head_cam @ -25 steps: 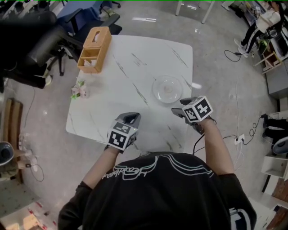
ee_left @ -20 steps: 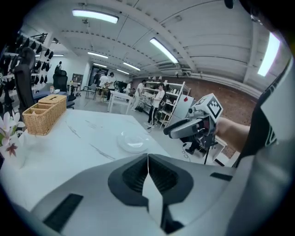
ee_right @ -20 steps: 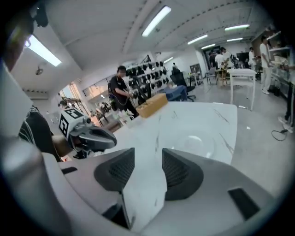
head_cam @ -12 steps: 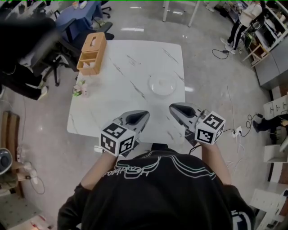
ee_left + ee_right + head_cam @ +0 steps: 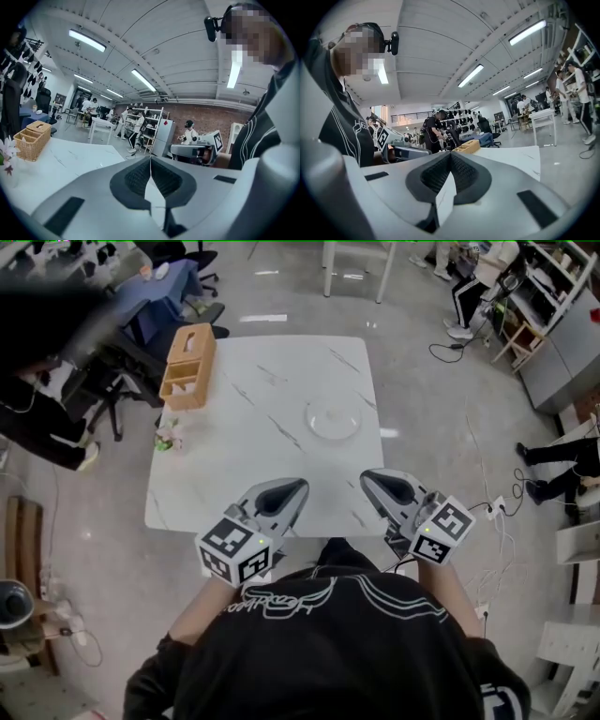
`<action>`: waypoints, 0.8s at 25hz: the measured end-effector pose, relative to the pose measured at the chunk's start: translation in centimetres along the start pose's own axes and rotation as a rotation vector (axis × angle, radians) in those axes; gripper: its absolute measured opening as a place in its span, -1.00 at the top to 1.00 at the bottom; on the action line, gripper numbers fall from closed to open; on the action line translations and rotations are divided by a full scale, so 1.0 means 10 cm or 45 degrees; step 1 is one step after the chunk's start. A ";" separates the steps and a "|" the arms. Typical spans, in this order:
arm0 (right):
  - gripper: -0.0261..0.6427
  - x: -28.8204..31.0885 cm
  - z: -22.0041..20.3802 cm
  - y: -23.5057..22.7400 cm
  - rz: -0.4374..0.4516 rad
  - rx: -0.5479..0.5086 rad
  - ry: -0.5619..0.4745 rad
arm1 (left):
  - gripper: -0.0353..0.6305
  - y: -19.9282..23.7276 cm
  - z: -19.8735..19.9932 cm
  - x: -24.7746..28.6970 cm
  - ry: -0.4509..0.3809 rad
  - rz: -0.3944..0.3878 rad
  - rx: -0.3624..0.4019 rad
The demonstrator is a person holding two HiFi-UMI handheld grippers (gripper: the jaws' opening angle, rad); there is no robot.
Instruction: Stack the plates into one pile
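The clear glass plates (image 5: 333,418) rest as one pile on the right side of the white marble table (image 5: 244,437). Both grippers hover level over the table's near edge, well short of the plates. In the head view my left gripper (image 5: 297,487) and my right gripper (image 5: 368,477) point away from the person. Seen from its own camera, the left gripper (image 5: 150,160) has its pads together with nothing between them. The right gripper (image 5: 451,155) is likewise shut and empty. Neither gripper view shows the plates.
A wicker basket (image 5: 188,353) stands at the table's far left corner, with a small flower (image 5: 168,434) at the left edge. Office chairs (image 5: 131,343) stand left of the table. Cables (image 5: 487,512) lie on the floor at right. People stand in the background.
Both grippers have risen and drawn back from the plates toward the near table edge, tipping up to point level. The plates have stayed in place.
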State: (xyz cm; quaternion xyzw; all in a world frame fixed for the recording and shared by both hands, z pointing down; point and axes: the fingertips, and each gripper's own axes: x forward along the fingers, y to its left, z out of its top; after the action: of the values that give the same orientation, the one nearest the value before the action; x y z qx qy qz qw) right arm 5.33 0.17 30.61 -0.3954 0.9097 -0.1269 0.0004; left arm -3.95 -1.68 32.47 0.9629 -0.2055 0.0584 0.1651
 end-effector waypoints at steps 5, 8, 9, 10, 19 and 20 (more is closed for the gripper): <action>0.84 -0.03 -0.23 -0.07 -0.063 0.038 0.004 | 0.82 0.00 -0.30 0.02 0.123 0.000 0.050; 0.84 -0.04 -0.36 -0.08 -0.070 0.065 0.030 | 0.82 0.00 -0.37 0.06 0.137 -0.017 0.017; 0.84 -0.04 -0.38 -0.10 -0.075 0.068 0.031 | 0.82 0.01 -0.38 0.08 0.138 -0.020 0.012; 0.84 -0.05 -0.39 -0.12 -0.083 0.072 0.028 | 0.82 0.02 -0.39 0.09 0.141 -0.021 0.011; 0.84 -0.15 -0.46 -0.24 -0.130 0.127 0.033 | 0.82 0.07 -0.55 0.21 0.194 -0.044 -0.035; 0.84 -0.17 -0.47 -0.25 -0.132 0.143 0.028 | 0.82 0.07 -0.55 0.23 0.194 -0.051 -0.045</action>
State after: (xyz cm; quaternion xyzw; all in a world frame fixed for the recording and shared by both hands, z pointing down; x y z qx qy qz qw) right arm 7.82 0.84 35.56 -0.4400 0.8793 -0.1820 0.0059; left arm -2.41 -1.30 38.30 0.9565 -0.1740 0.1245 0.1985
